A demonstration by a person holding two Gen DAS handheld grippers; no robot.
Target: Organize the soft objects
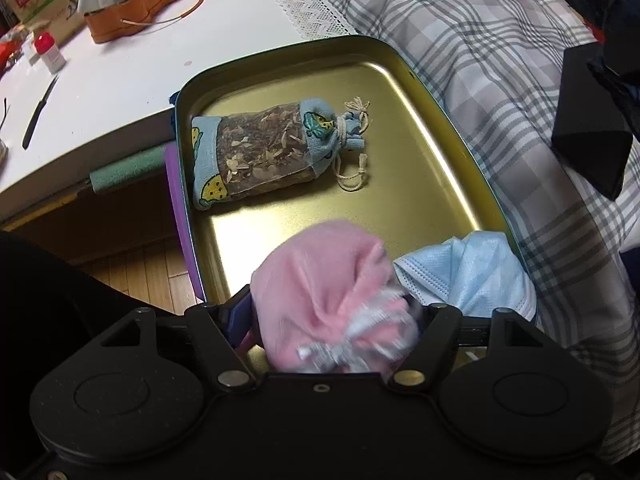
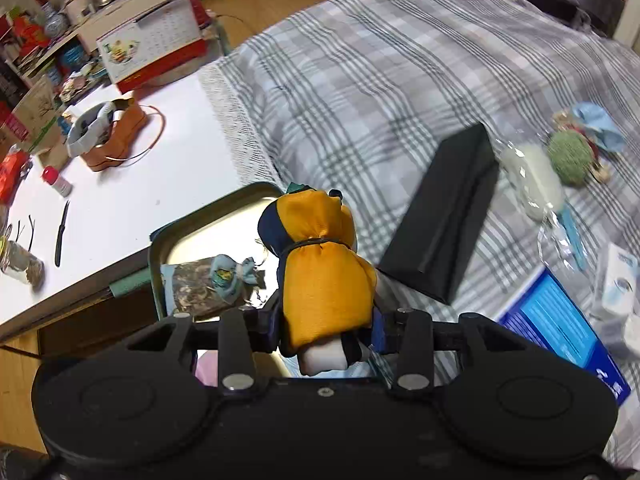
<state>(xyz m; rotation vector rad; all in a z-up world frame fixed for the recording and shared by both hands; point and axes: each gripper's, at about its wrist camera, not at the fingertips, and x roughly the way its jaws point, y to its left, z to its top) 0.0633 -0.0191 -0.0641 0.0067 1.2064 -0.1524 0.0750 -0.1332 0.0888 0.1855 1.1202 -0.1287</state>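
Observation:
A gold metal tray (image 1: 420,92) lies on the plaid bed by the white table. In it lie a herb sachet (image 1: 264,148) and a light blue face mask (image 1: 476,272) at the near right corner. My left gripper (image 1: 332,312) is shut on a pink soft cloth bundle (image 1: 324,280) with a white lace trim, just above the tray's near end. My right gripper (image 2: 324,320) is shut on an orange and navy pouch (image 2: 320,280) tied with a black band, held above the tray (image 2: 168,232). The sachet also shows in the right wrist view (image 2: 208,284).
A black box (image 2: 444,216) lies on the plaid bedspread (image 2: 380,80) right of the tray. Further right are a green ball (image 2: 570,158), plastic wrap, a blue box (image 2: 560,320). The white table (image 1: 132,68) holds an orange basket (image 1: 132,12), a knife (image 1: 40,112) and a red-capped bottle (image 1: 48,50).

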